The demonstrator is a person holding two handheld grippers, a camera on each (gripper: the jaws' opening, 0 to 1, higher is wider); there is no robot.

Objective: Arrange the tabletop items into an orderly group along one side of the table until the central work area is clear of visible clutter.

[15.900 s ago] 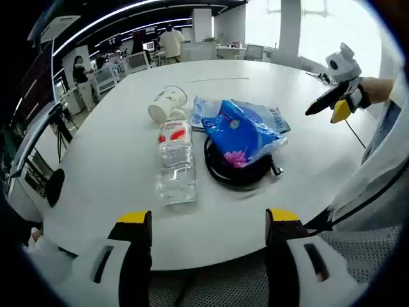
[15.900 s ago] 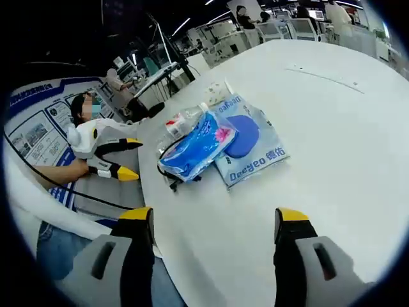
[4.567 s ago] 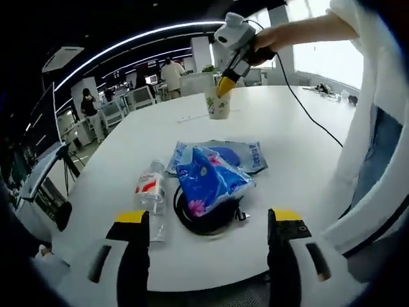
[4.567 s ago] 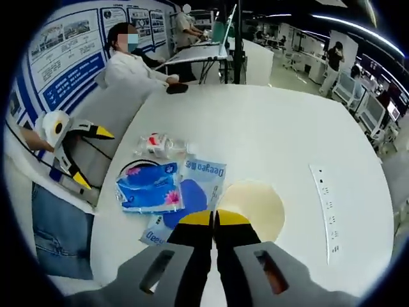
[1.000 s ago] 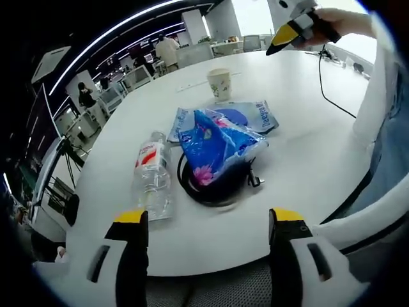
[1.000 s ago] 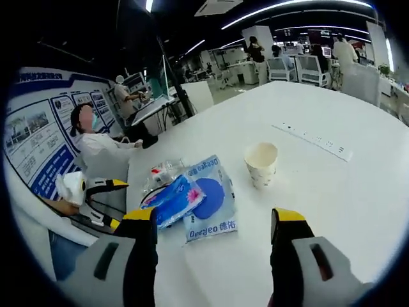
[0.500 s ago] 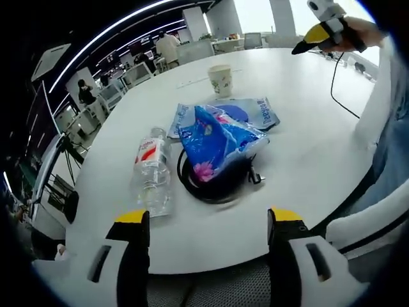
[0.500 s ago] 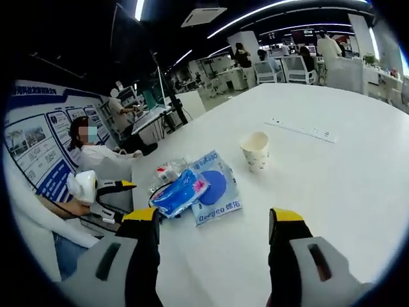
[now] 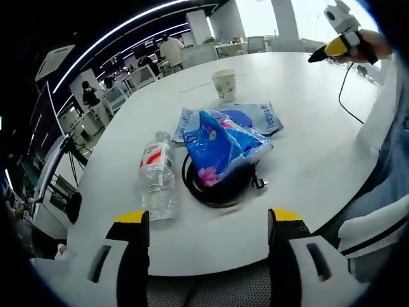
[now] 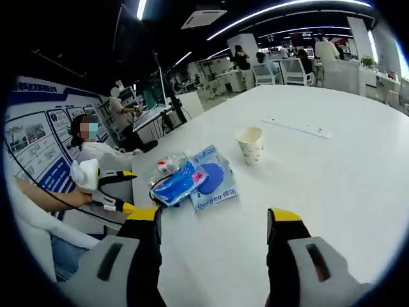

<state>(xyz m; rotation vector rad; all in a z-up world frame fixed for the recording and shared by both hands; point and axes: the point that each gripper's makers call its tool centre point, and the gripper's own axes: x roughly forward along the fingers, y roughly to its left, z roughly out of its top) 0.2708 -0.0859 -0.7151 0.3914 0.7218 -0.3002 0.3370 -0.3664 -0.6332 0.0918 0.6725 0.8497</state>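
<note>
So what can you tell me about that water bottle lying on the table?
The water bottle is clear plastic with a red and white label near its neck. It lies on its side on the white table, its cap end pointing away from the left gripper. It looks nearly empty, though that's hard to tell. It sits just left of the black coiled cable and blue packet, close beside them.

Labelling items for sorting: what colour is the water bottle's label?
Red and white, on the clear water bottle; best seen in the left gripper view.
</note>
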